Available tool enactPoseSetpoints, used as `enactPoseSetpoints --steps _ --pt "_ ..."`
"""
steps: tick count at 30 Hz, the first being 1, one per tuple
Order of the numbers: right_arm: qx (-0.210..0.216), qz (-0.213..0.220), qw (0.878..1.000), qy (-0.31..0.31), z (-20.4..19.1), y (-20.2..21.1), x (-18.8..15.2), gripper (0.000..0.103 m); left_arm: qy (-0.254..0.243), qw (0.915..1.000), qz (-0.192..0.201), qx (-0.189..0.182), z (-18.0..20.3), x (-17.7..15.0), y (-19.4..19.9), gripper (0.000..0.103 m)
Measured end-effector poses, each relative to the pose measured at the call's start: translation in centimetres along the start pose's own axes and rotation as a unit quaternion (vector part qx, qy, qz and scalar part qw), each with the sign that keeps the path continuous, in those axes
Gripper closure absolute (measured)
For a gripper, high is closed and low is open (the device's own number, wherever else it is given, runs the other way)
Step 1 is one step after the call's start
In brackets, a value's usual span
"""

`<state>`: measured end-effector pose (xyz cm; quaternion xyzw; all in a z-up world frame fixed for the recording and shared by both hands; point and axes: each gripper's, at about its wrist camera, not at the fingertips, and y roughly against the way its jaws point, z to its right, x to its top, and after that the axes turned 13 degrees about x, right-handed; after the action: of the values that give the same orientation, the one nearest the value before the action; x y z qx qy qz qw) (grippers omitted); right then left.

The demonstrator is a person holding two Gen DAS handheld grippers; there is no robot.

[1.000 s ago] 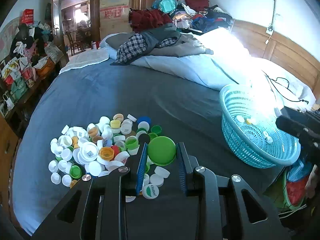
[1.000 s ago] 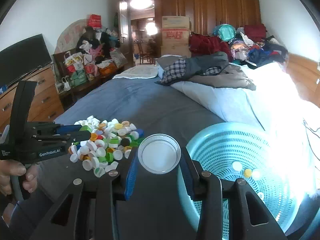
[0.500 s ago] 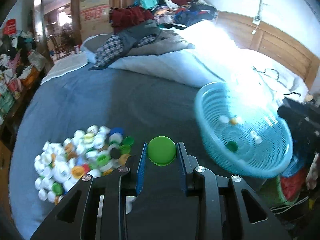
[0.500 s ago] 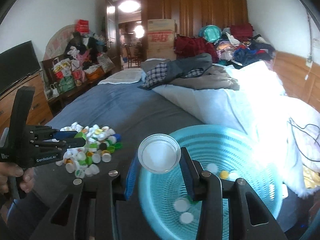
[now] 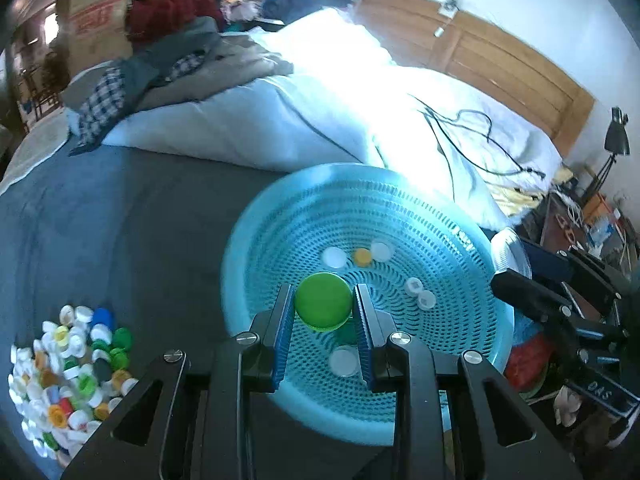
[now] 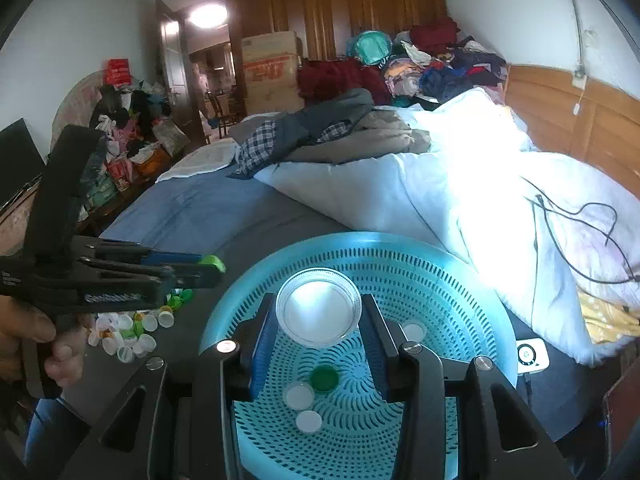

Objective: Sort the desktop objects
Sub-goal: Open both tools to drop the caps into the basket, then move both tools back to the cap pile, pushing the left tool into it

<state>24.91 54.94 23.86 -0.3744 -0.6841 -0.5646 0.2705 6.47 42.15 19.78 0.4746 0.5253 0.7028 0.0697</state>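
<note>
The left claw (image 5: 323, 309) pinches a green lid (image 5: 323, 306) over the blue basket (image 5: 280, 216), and the right claw (image 6: 319, 314) pinches a white lid (image 6: 319, 312) there too, both apparently poised to drop. Loose caps (image 5: 68, 364) remain heaped on the bed (image 5: 120, 208). Nothing blocks the basket.

Right hand-held gripper (image 6: 319, 314) clamped on white lid (image 6: 318, 311) above blue basket (image 6: 460, 280); left hand-held gripper (image 6: 208, 266) at nine o'clock, pinching green cap (image 6: 214, 263).
</note>
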Motion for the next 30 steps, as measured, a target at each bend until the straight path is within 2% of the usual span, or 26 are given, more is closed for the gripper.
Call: enactPoseSetpoints --steps 2,3,4,5,6,7,12,15,17,20,22,24,26,30 --pt "-0.002 -0.002 1.0 -0.003 0.3 0.0 -0.2 0.059 -0.007 1.0 -0.001 -0.003 0.6 -0.1 -0.3 0.078" --pt "-0.004 -0.001 1.0 -0.004 0.5 0.0 -0.3 0.058 -0.011 0.9999 -0.003 -0.005 0.9 0.0 -0.5 0.073" --pt "-0.009 0.0 1.0 -0.005 0.6 0.0 -0.4 0.058 -0.022 0.9997 -0.004 -0.008 1.0 -0.1 -0.6 0.059" --pt "-0.013 0.0 1.0 -0.006 0.7 0.0 -0.4 0.054 -0.026 0.9997 -0.001 -0.001 1.2 -0.2 -0.5 0.05" --pt "-0.015 0.003 1.0 -0.009 0.9 0.2 -0.5 0.042 -0.029 0.9994 0.009 0.014 0.9 -0.5 -0.2 0.034" --pt "-0.016 0.007 1.0 -0.01 1.0 0.3 -0.5 0.035 -0.029 0.9993 0.014 0.02 0.7 -0.9 0.1 0.03" --pt "-0.001 0.019 1.0 -0.01 0.0 0.5 -1.4 0.035 -0.008 0.9995 0.009 0.029 -3.6 -5.3 0.1 0.028" --pt "0.023 0.01 1.0 0.002 -2.2 -0.4 -2.7 0.034 0.024 0.9996 0.003 0.01 -7.9 -9.0 -0.2 0.016" --pt "0.04 -0.002 0.999 0.007 -3.8 -1.3 -3.7 0.03 0.039 0.9986 -0.011 0.034 -10.7 -11.0 -0.9 0.015" --pt "0.065 -0.021 0.997 0.017 -6.4 -2.7 -5.4 0.026 0.056 0.9895 -0.051 0.123 -16.3 -13.4 -2.6 0.015" --pt "0.08 -0.033 0.996 0.015 -7.3 -3.5 -6.4 0.026 0.075 0.9822 -0.068 0.159 -19.6 -14.4 -3.4 0.015" --pt "0.087 -0.045 0.995 0.011 -7.9 -4.3 -7.2 0.026 0.089 0.9776 -0.077 0.174 -21.9 -15.0 -3.8 0.015" --pt "0.091 -0.055 0.994 0.008 -8.3 -4.9 -8.0 0.026 0.081 0.9729 -0.08 0.201 -23.2 -15.5 -3.9 0.015" --pt "0.089 -0.061 0.994 0.006 -8.5 -5.4 -8.4 0.026 0.07 0.9711 -0.086 0.211 -23.7 -17.7 -4.0 0.015"
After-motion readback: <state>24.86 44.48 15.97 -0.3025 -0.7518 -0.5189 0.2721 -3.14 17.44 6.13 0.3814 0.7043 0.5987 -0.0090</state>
